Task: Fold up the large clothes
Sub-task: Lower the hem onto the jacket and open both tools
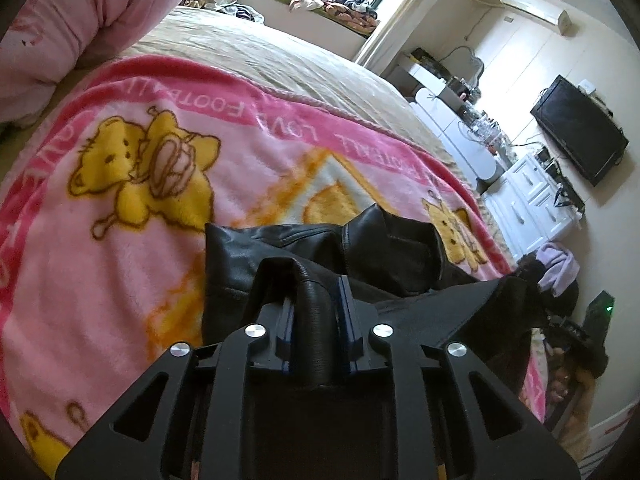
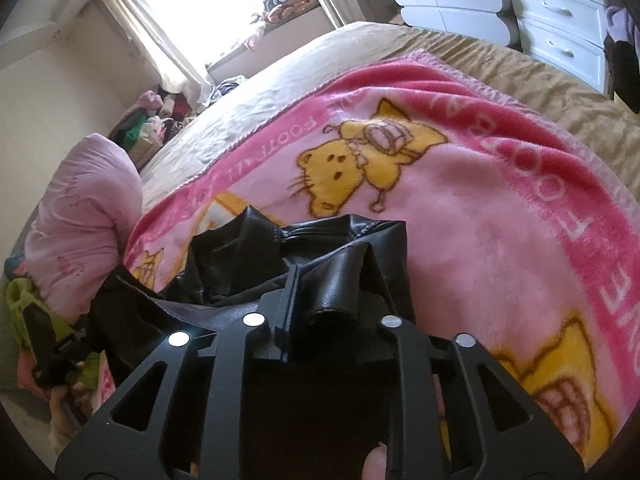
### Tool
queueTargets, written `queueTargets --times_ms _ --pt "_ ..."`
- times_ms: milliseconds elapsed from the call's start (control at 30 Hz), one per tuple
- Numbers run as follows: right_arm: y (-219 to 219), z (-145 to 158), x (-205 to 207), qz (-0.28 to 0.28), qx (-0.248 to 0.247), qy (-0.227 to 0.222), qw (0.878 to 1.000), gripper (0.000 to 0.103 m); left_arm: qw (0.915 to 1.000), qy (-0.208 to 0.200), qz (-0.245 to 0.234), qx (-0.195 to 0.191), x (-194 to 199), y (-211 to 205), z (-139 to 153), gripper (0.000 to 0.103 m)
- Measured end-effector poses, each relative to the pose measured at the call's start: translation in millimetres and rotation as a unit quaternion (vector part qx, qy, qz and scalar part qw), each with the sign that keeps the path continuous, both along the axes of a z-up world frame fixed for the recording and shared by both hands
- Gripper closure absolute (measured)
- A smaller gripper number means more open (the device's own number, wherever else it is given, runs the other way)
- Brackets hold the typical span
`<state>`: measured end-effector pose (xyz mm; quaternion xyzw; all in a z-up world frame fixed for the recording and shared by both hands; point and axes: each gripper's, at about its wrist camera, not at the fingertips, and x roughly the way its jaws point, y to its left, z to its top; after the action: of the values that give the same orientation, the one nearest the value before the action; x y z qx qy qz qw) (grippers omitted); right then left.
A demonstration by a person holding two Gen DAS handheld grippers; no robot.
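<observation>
A black leather jacket [image 1: 280, 248] lies bunched on a pink teddy-bear blanket [image 1: 140, 240] spread over the bed. In the left wrist view my left gripper [image 1: 314, 284] stands low over it. A rounded fold of the leather sits between its blue pads [image 1: 345, 304] and looks loose rather than pinched. In the right wrist view the same jacket [image 2: 240, 256] sits on the blanket [image 2: 480, 240]. My right gripper [image 2: 334, 280] has a rolled fold of leather between its jaws, with a slim gap beside the left finger. Its right finger is hidden behind the leather.
A beige bedcover [image 1: 280, 52] stretches beyond the blanket toward the window. A puffy pink quilt [image 2: 88, 220] is piled at the bed's side. White drawers [image 2: 560, 12] and a wall-mounted TV [image 1: 580, 128] line the far wall. Clothes are heaped on the floor [image 2: 152, 128].
</observation>
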<state>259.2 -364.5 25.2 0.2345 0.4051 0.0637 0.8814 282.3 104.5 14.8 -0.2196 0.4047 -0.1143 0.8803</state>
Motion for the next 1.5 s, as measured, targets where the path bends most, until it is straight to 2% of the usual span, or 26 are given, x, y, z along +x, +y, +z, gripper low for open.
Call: queueTargets --times_ms 67,100,167,200,233,300,333,400,433,500,600,700,767,833,867,900,1000,1133,1200,1267,1400,1500 --pt "-2.2 -4.6 3.6 0.000 0.007 0.005 1.000 0.076 0.9999 -0.002 0.001 -0.011 0.6 0.2 -2.1 0.078" --pt "-4.9 -7.3 5.1 -0.001 0.018 0.006 1.000 0.069 0.9999 -0.004 0.002 -0.015 0.7 -0.1 -2.7 0.074" --pt "-7.5 -7.8 5.9 -0.003 0.027 0.001 1.000 0.054 0.9995 -0.006 0.003 -0.032 0.9 0.8 -4.5 0.068" --pt "-9.3 -6.3 5.4 -0.011 0.022 -0.005 1.000 0.040 0.9992 -0.007 0.004 -0.039 0.8 0.9 -4.5 0.064" --pt "-10.7 -3.7 4.2 -0.020 0.008 -0.012 1.000 0.038 0.9985 -0.009 0.005 -0.053 -0.2 2.3 -4.8 0.060" --pt "-13.1 0.0 3.1 -0.021 -0.005 -0.024 0.999 0.037 0.9971 -0.022 0.012 -0.071 -2.3 4.9 -1.0 0.045" --pt "-13.8 1.0 2.6 -0.020 -0.009 -0.027 0.999 0.034 0.9969 -0.033 0.018 -0.069 -4.4 6.3 3.3 0.043" --pt "-11.7 2.4 2.0 -0.014 -0.032 -0.034 0.999 0.031 0.9972 -0.053 0.026 -0.046 -8.1 7.3 13.6 0.043" --pt "-8.9 2.0 3.1 -0.009 -0.046 -0.035 0.998 0.031 0.9969 -0.071 0.030 -0.012 -12.1 5.1 21.7 0.042" --pt "-1.9 -0.7 6.4 0.001 -0.078 -0.030 0.997 0.030 0.9962 -0.079 0.030 0.020 -14.4 2.0 25.8 0.038" --pt "14.5 -10.0 15.7 0.028 -0.135 -0.021 0.990 0.030 0.9966 -0.051 0.028 0.058 -7.1 0.6 10.7 0.038" --pt "23.7 -21.7 26.8 0.039 -0.177 -0.010 0.983 0.030 0.9943 -0.010 0.004 0.106 10.2 -8.4 -20.2 0.038" --pt "24.1 -30.1 35.4 0.037 -0.186 -0.001 0.982 0.036 0.9914 0.002 -0.009 0.130 17.4 -12.7 -34.3 0.039" --pt "24.3 -34.3 38.1 0.041 -0.177 -0.002 0.983 0.075 0.9885 -0.008 -0.021 0.150 18.0 -17.5 -39.7 0.051" --pt "25.6 -34.5 37.7 0.041 -0.174 -0.003 0.984 0.078 0.9861 -0.017 -0.023 0.164 17.0 -18.9 -39.7 0.079" --pt "26.0 -32.2 36.4 0.035 -0.176 -0.009 0.984 0.089 0.9850 -0.025 -0.026 0.169 15.9 -18.6 -37.3 0.089" --pt "20.3 -16.2 29.8 0.026 -0.150 -0.035 0.988 0.091 0.9876 -0.059 -0.009 0.145 4.7 -8.3 -16.9 0.093" --pt "6.4 8.2 33.6 0.011 -0.081 -0.066 0.994 0.091 0.9849 -0.100 0.006 0.141 -3.5 -3.0 4.7 0.093" --pt "6.2 7.5 46.4 0.002 -0.082 -0.059 0.995 0.091 0.9863 -0.093 0.011 0.135 2.8 -2.8 4.5 0.093" --pt "8.6 -3.2 59.1 -0.002 -0.089 -0.040 0.995 0.091 0.9886 -0.073 0.013 0.131 14.5 -0.3 -7.5 0.093" --pt "13.0 -44.9 78.7 -0.010 -0.110 0.020 0.994 0.090 0.9889 -0.031 0.006 0.145 31.9 -2.9 -42.4 0.091" --pt "13.6 -62.2 78.4 -0.013 -0.113 0.033 0.993 0.089 0.9895 -0.023 0.008 0.142 34.7 0.4 -54.4 0.087"
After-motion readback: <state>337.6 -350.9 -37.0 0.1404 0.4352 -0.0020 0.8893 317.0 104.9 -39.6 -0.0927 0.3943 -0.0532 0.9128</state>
